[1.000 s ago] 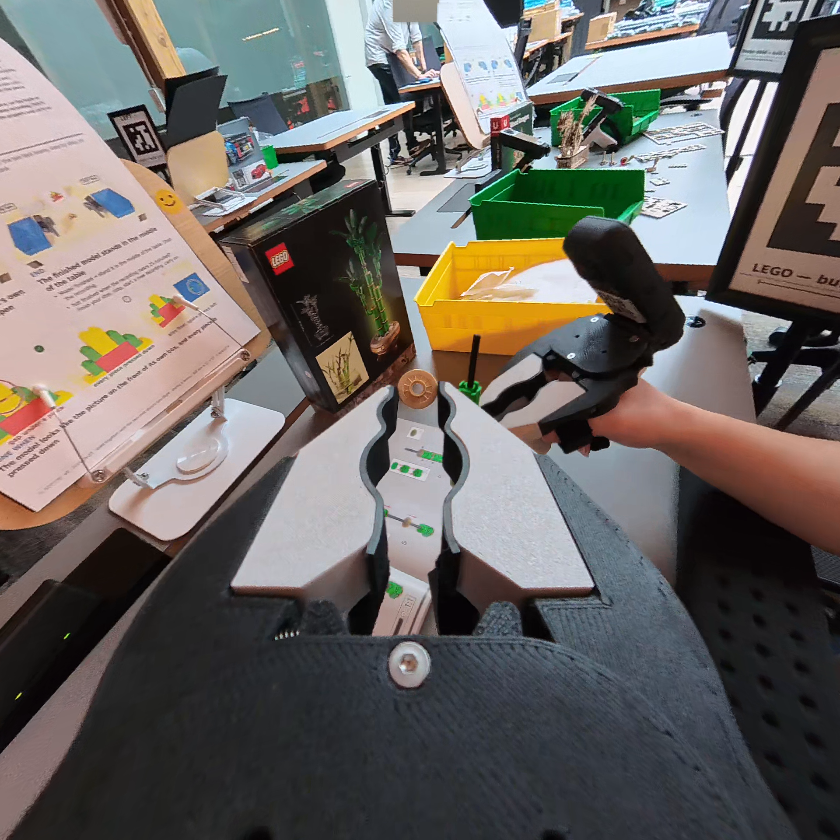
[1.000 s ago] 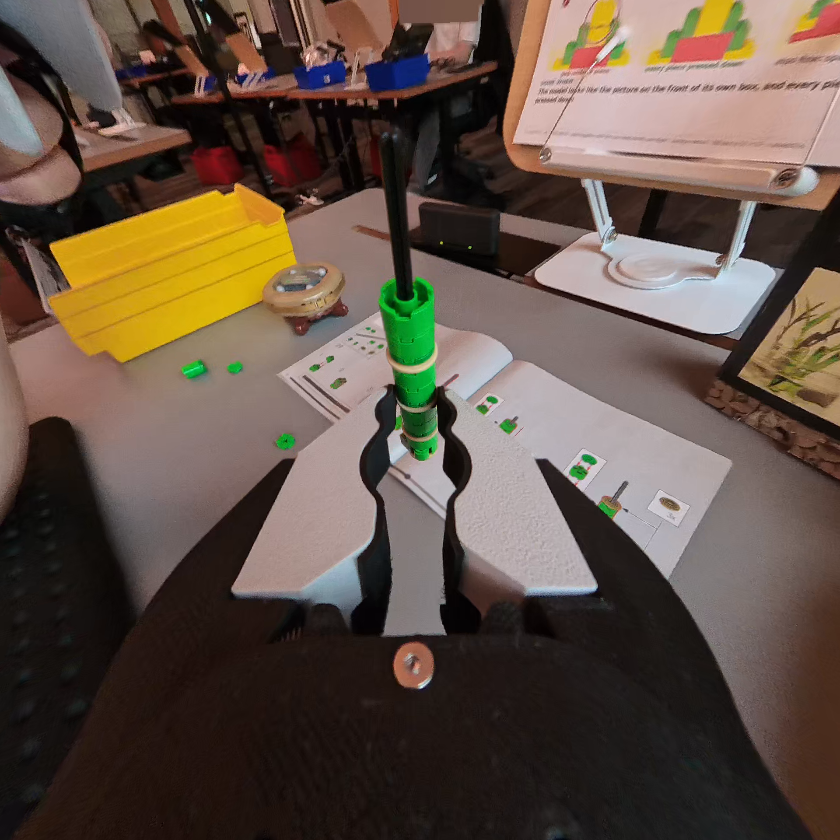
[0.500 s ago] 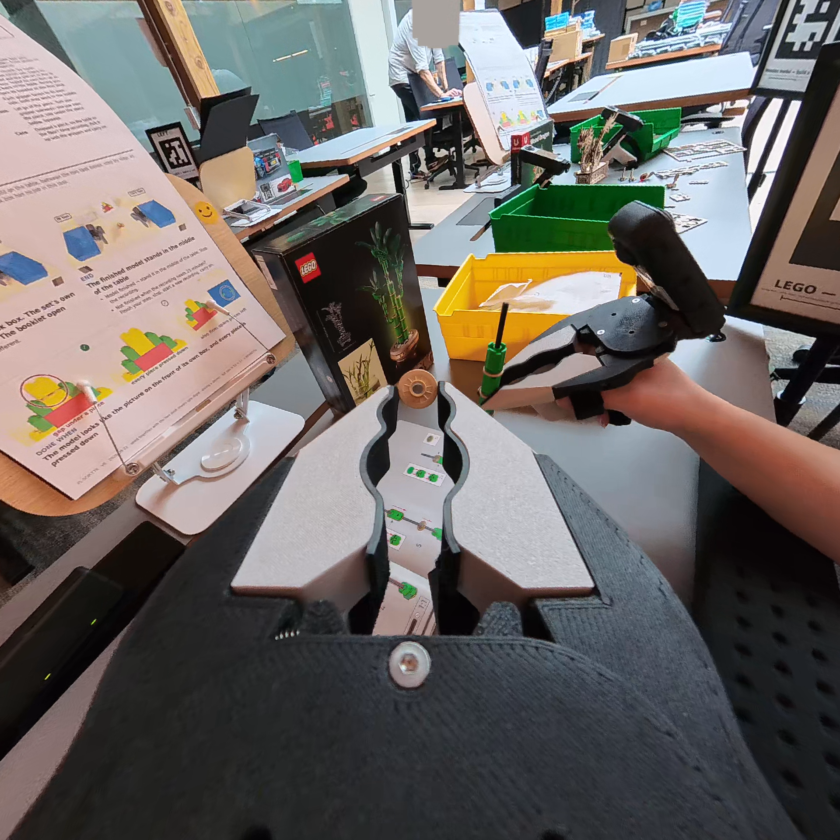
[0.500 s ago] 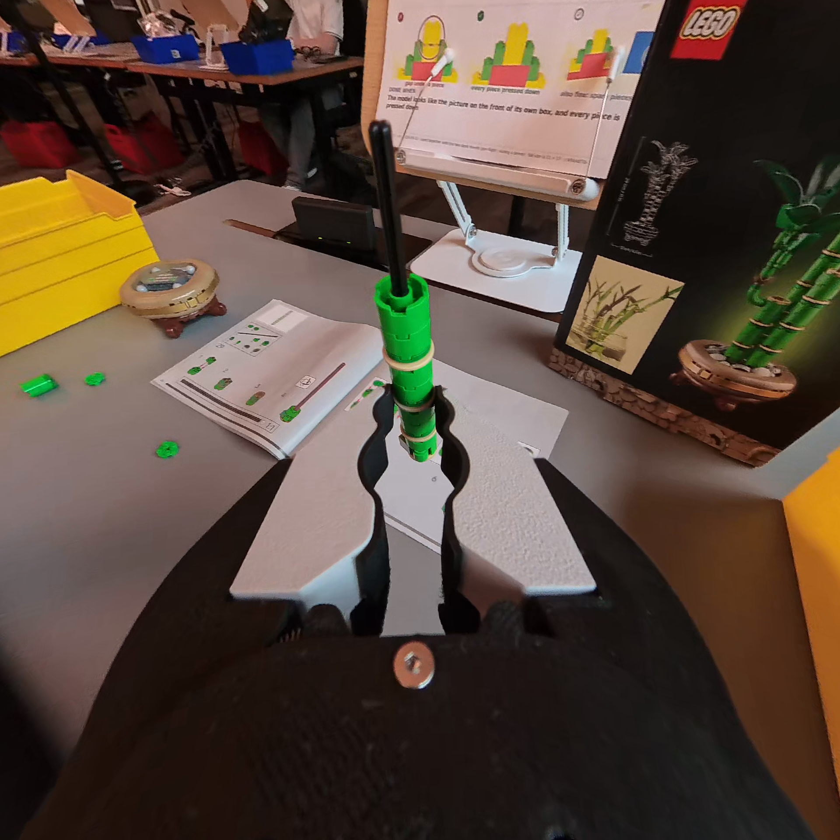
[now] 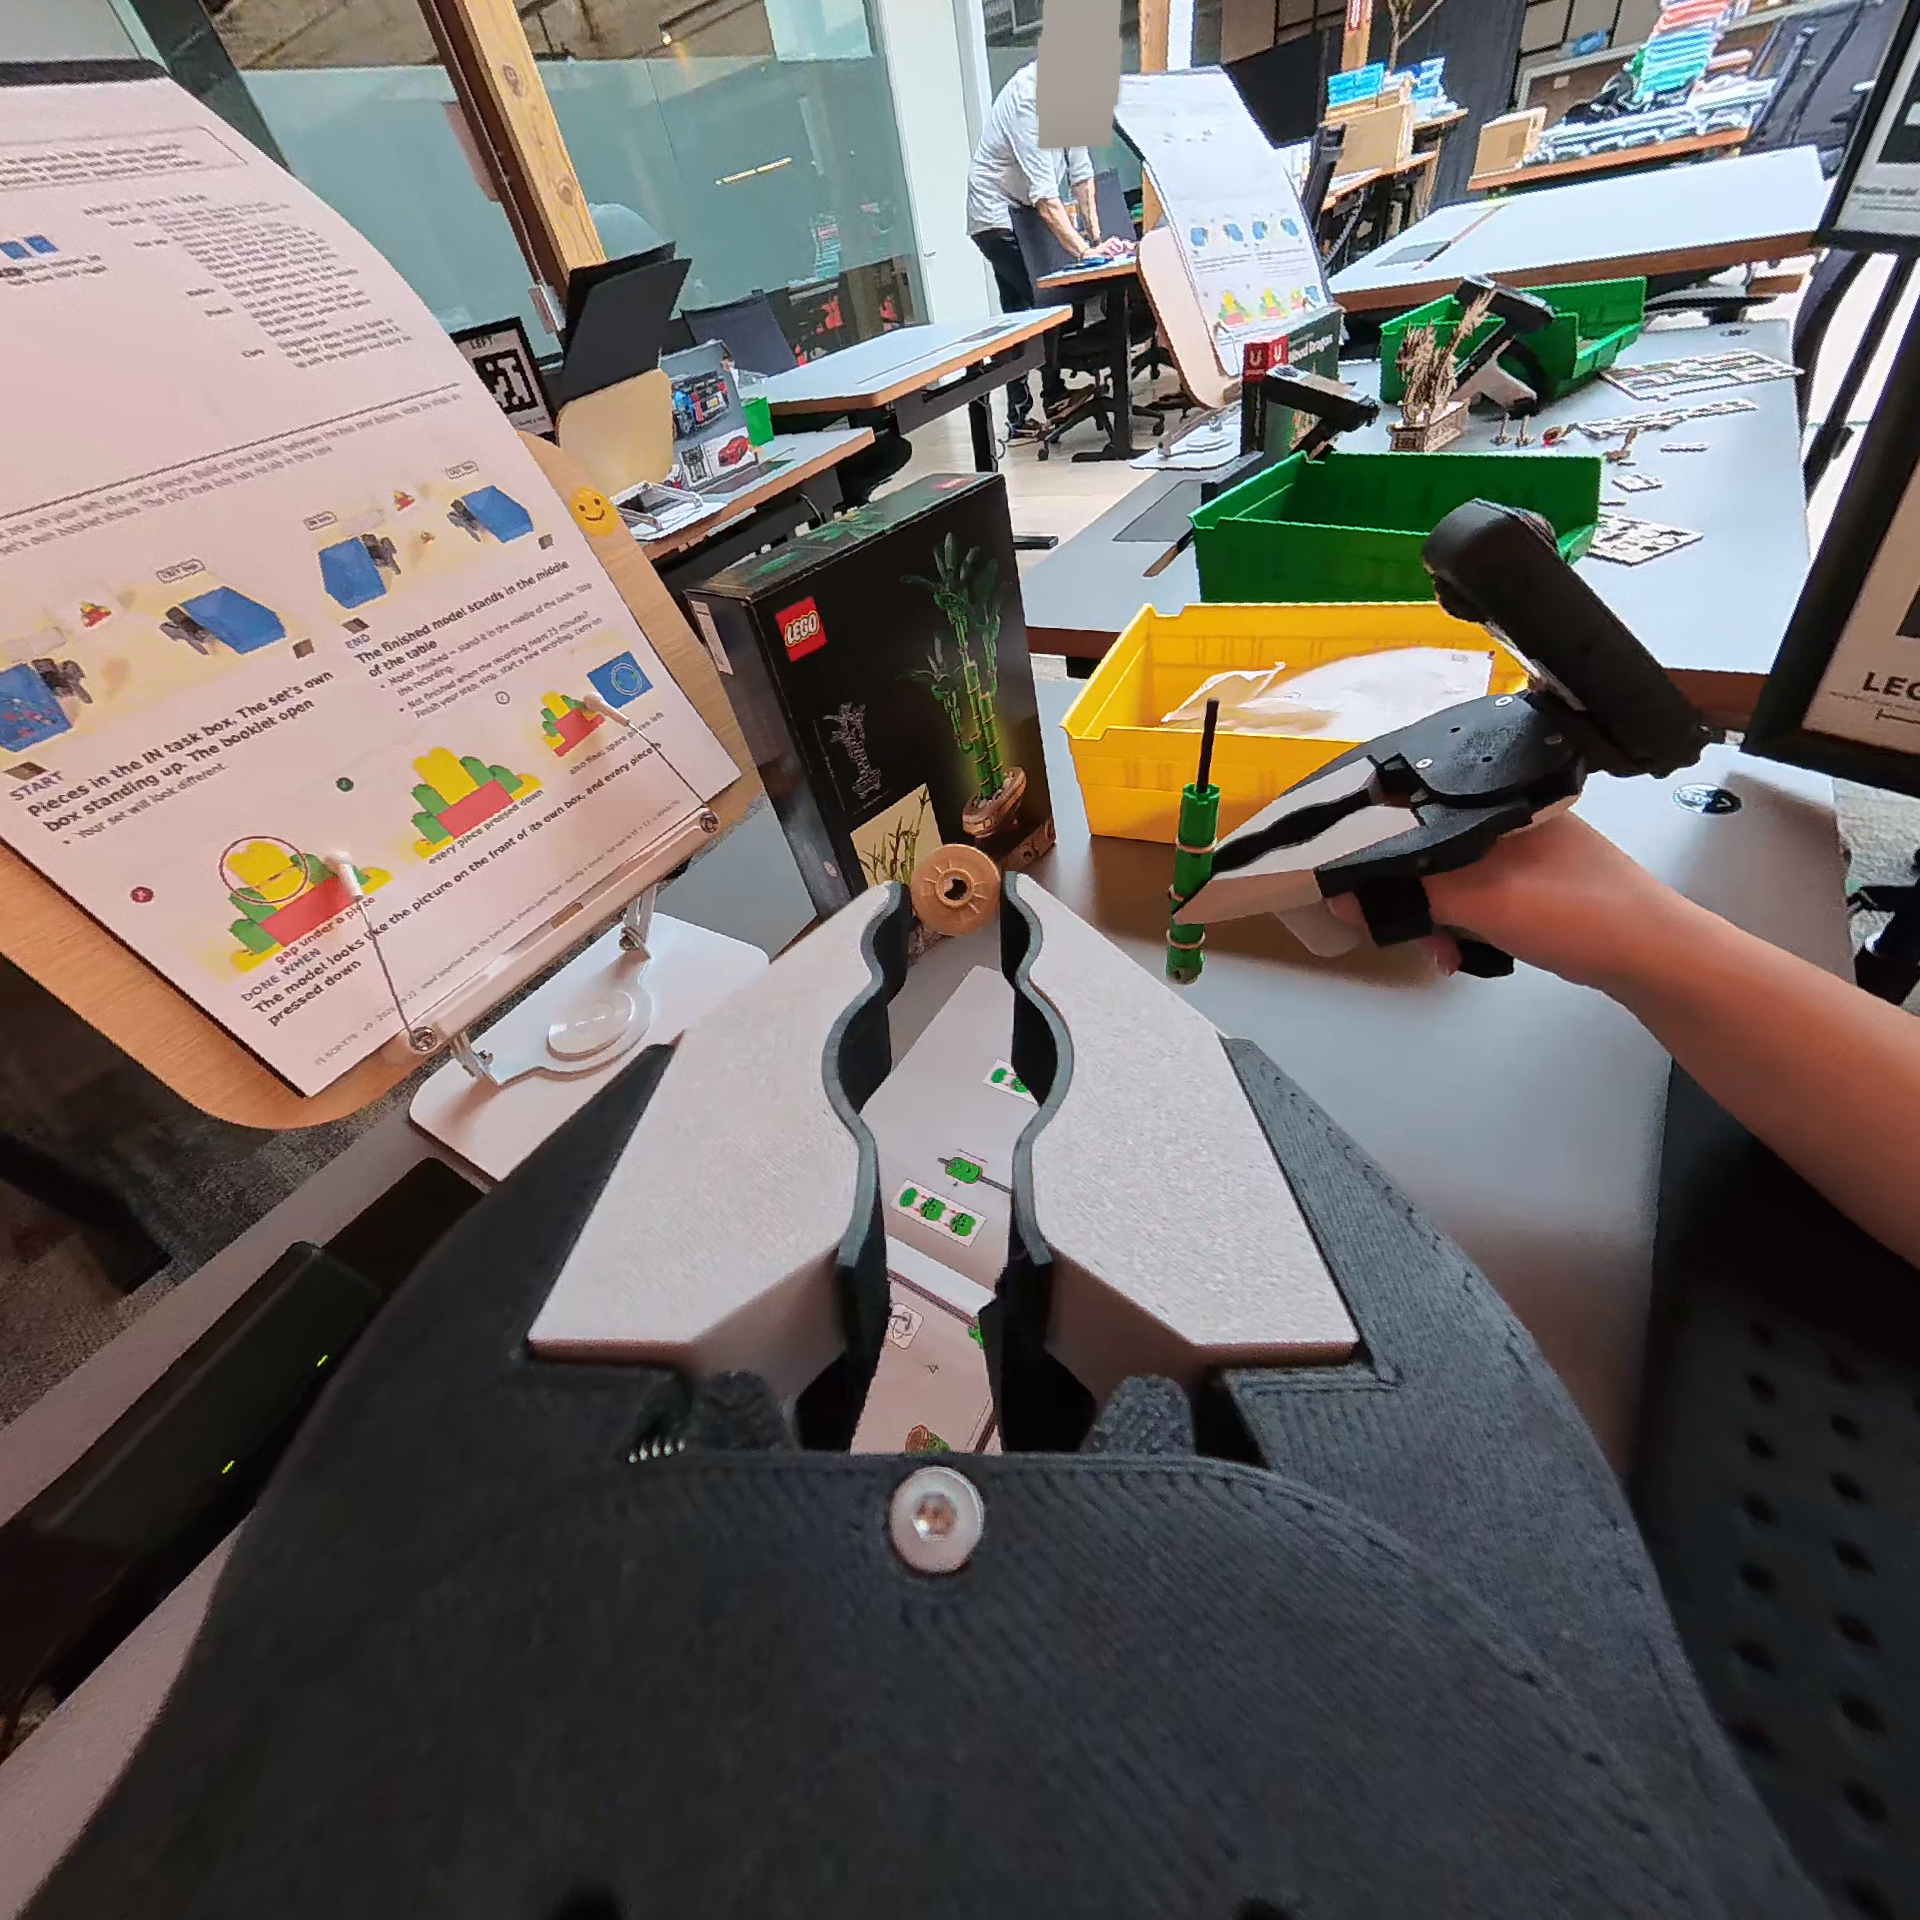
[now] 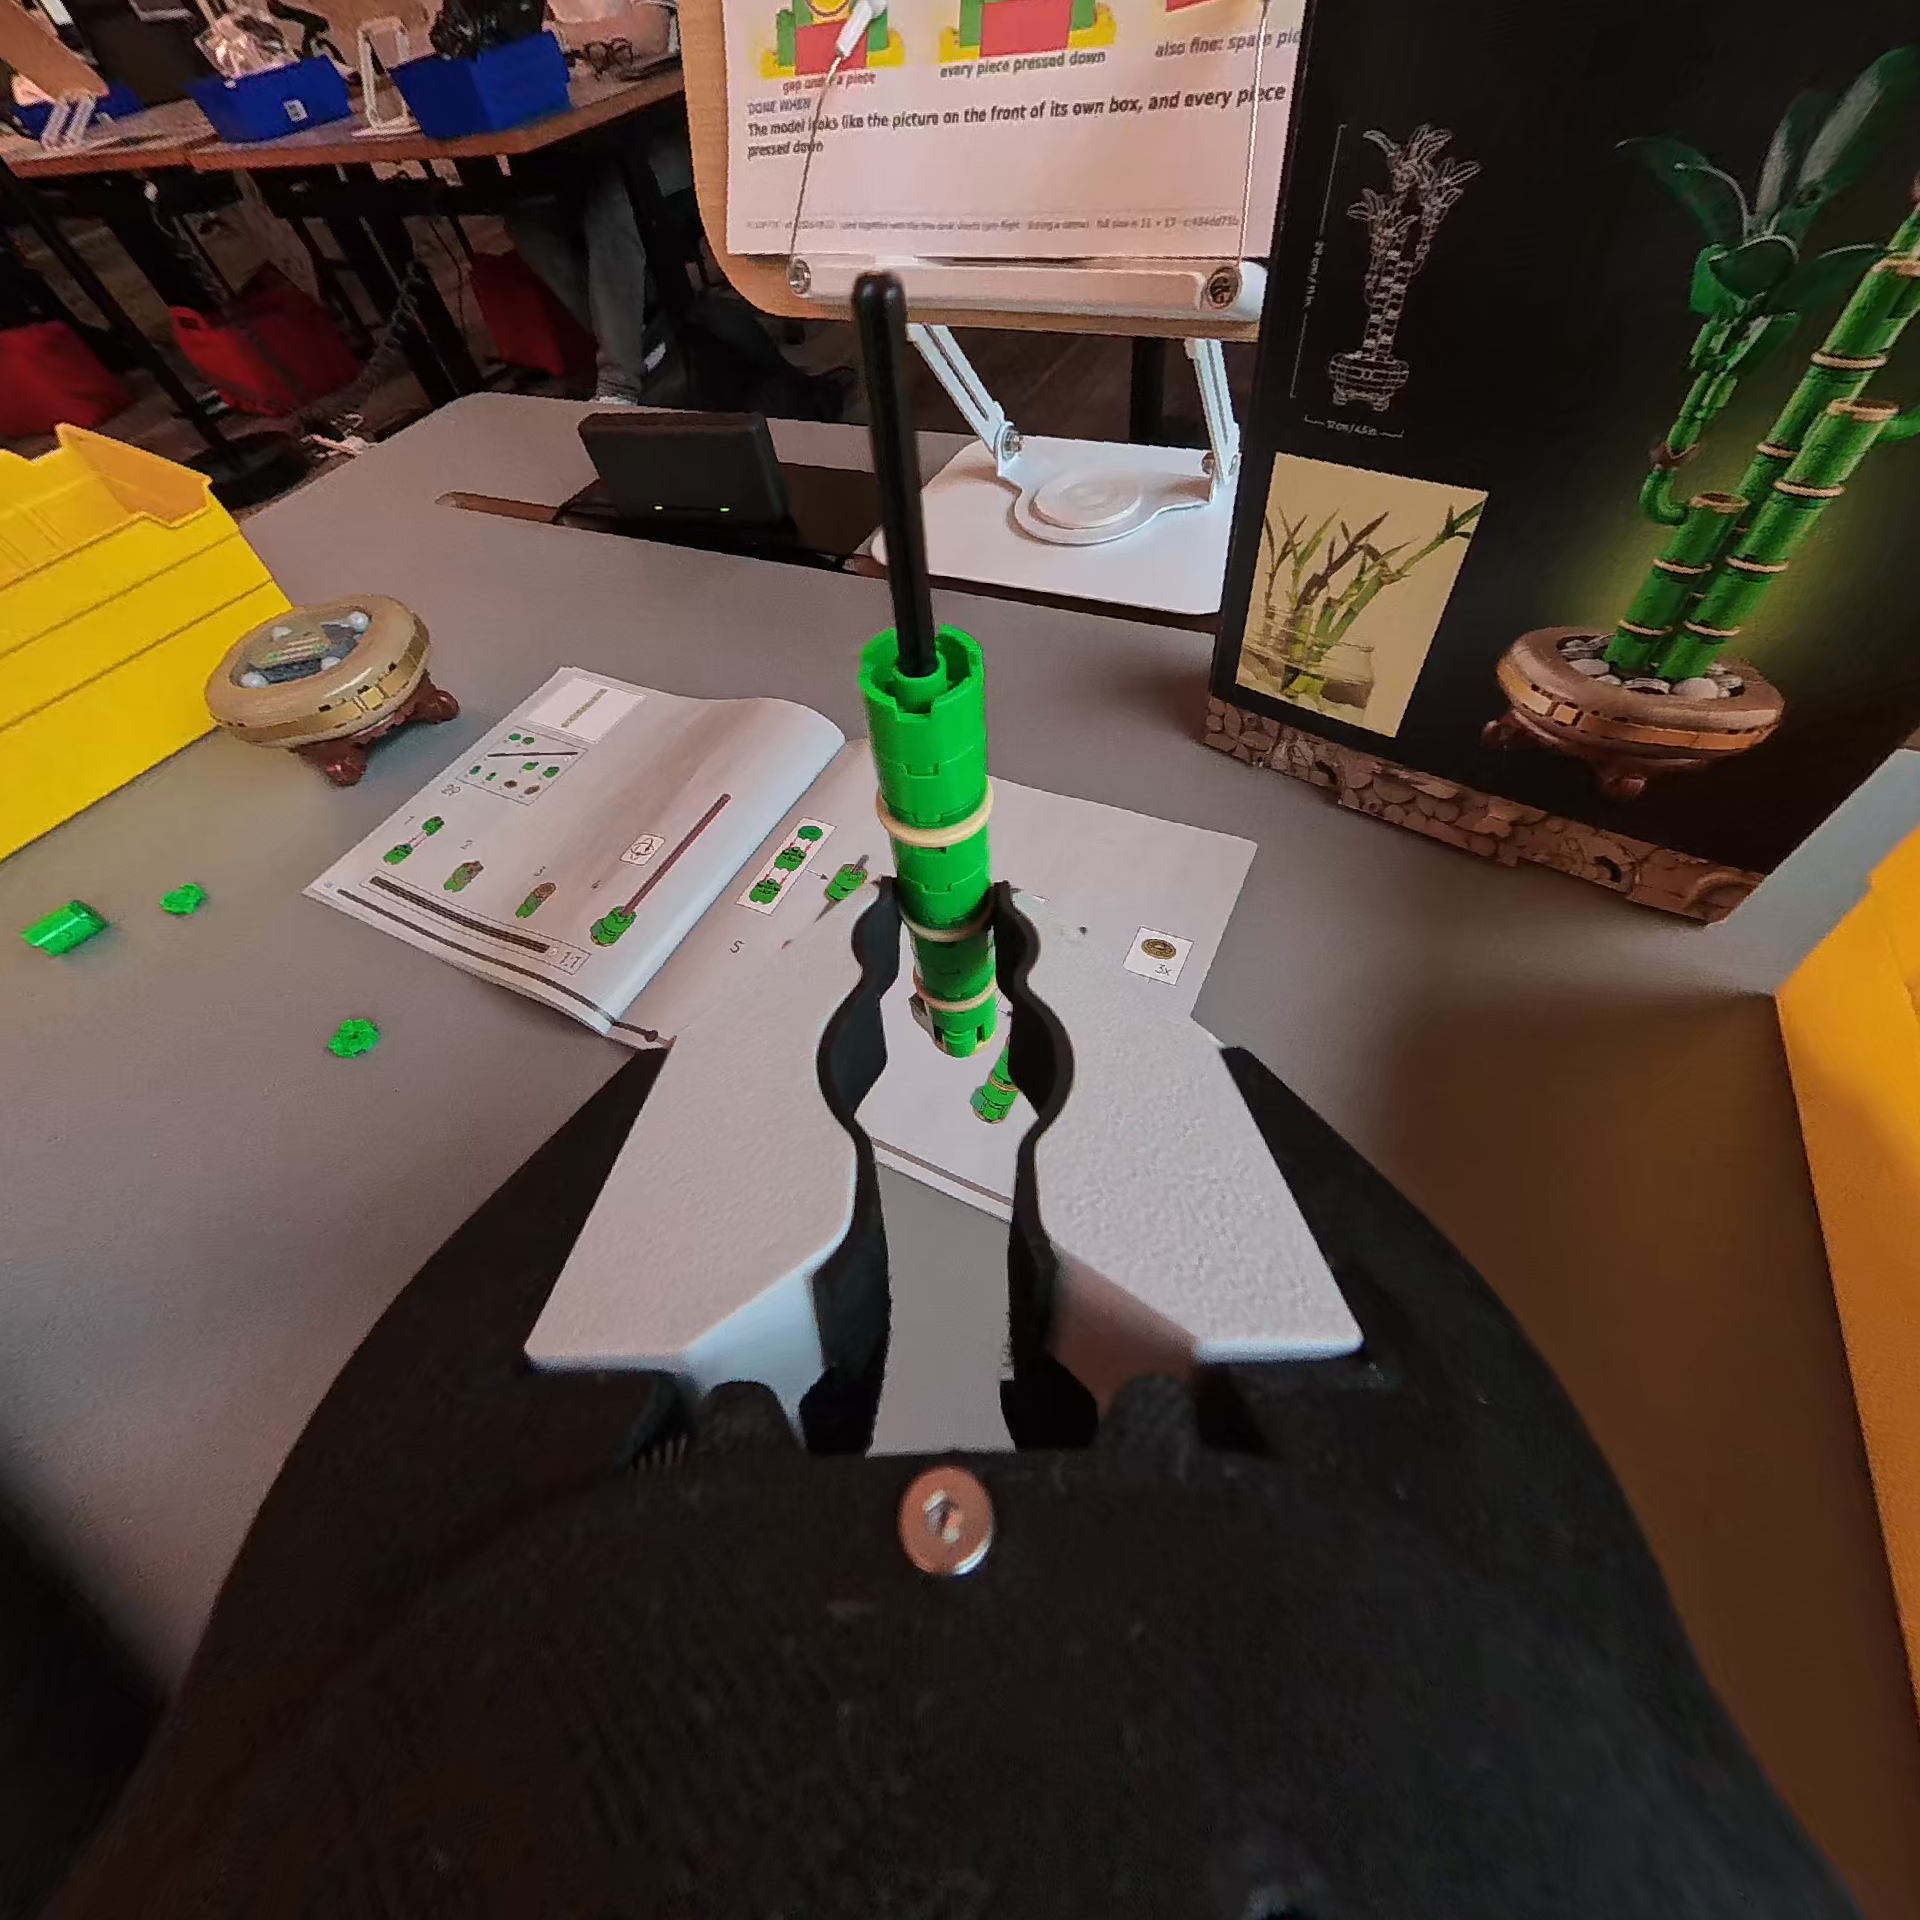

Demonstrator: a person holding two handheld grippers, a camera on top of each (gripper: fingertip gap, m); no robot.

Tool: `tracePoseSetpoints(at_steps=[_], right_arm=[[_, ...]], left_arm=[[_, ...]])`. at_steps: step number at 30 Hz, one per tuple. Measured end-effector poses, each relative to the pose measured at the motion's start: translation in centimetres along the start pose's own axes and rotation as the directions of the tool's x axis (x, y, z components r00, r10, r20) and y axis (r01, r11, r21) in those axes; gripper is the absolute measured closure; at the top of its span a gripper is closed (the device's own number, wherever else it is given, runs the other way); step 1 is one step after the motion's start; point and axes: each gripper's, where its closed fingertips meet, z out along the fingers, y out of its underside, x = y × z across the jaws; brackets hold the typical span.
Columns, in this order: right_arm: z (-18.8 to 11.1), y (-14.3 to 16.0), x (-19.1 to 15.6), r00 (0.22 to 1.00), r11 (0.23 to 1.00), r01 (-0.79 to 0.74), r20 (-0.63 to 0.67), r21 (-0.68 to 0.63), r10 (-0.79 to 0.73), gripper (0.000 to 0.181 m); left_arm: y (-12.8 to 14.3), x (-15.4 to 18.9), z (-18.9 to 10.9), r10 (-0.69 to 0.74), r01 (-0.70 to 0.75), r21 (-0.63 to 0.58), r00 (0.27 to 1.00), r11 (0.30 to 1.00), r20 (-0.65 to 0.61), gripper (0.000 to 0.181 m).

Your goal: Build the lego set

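My left gripper (image 5: 954,902) is shut on a tan round disc (image 5: 954,886) with a centre hole, pinched at the fingertips above the open instruction booklet (image 5: 940,1081). My right gripper (image 6: 943,940) is shut on a green bamboo stalk (image 6: 925,748) with tan rings, threaded on a black axle (image 6: 894,468) that sticks up out of it. In the left wrist view the right gripper (image 5: 1205,904) holds the stalk (image 5: 1190,842) upright to the right of the disc, just above the table. A round tan pot base (image 6: 317,675) stands left of the booklet (image 6: 623,810).
The black set box (image 5: 894,686) (image 6: 1558,416) stands behind the booklet. A yellow bin (image 5: 1143,748) sits behind the stalk. Loose green pieces (image 6: 64,927) (image 6: 353,1037) lie on the grey table (image 6: 260,1195). A tilted instruction board on a white stand (image 5: 312,623) is at left. Tip to tip, the grippers are about 25 cm apart. About 30 cm separates my left fingertips from the round tan pot base (image 6: 317,675).
My right gripper has swung right and nearer the box, carrying the stalk towards the left gripper and holding it more upright. My left gripper keeps the disc and has shifted only slightly.
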Motion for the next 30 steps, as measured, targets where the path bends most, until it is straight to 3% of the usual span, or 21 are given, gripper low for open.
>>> tracePoseSetpoints(at_steps=[30], right_arm=[[0.46,0.76,0.09,0.999,0.999,-0.023,0.024,-0.033,0.024,0.165]], left_arm=[[-0.50,0.40,-0.12,0.011,-0.011,0.016,1.000,1.000,-0.014,0.165]])
